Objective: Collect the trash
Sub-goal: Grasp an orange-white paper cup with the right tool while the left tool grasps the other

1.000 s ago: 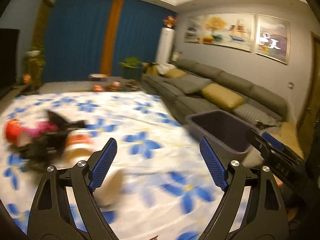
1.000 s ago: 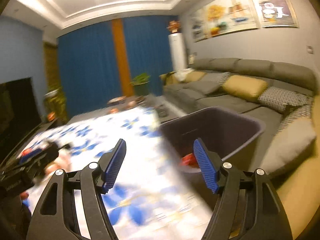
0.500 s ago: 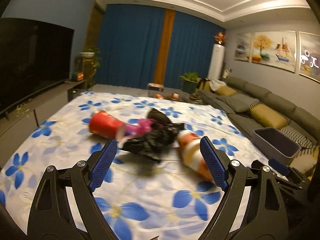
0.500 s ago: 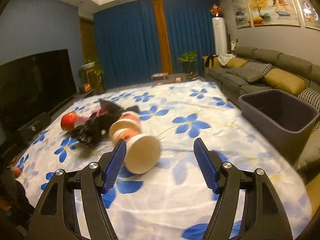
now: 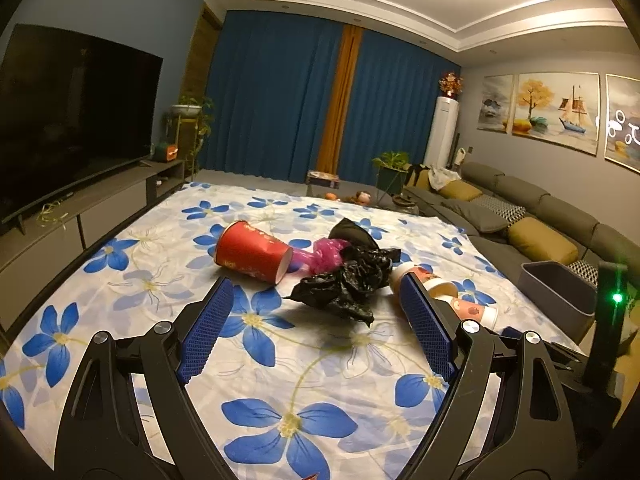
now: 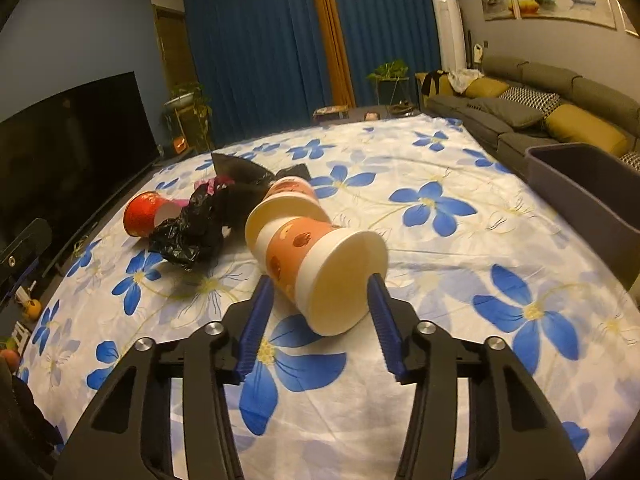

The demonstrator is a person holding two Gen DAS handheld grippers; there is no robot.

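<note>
Trash lies on a table under a white cloth with blue flowers point(image 5: 280, 360). A red paper cup point(image 5: 252, 256) lies on its side, with a pink bag point(image 5: 328, 252) and a crumpled black bag point(image 5: 344, 284) beside it. Two orange-and-white paper cups point(image 6: 316, 264) lie on their sides, one behind the other. My right gripper point(image 6: 320, 312) is open, its fingers on either side of the near cup's base, not touching. My left gripper point(image 5: 316, 328) is open and empty, just short of the black bag. The grey bin point(image 6: 592, 192) stands at the table's right edge.
A grey sofa point(image 5: 540, 216) with yellow cushions runs along the right wall. A large TV point(image 5: 68, 120) on a low cabinet stands on the left. Blue curtains point(image 5: 280, 108) and plants are at the far end.
Both grippers swung left from the bin to the trash pile. The right gripper has closed in on the near orange cup. The left gripper has come nearer the black bag.
</note>
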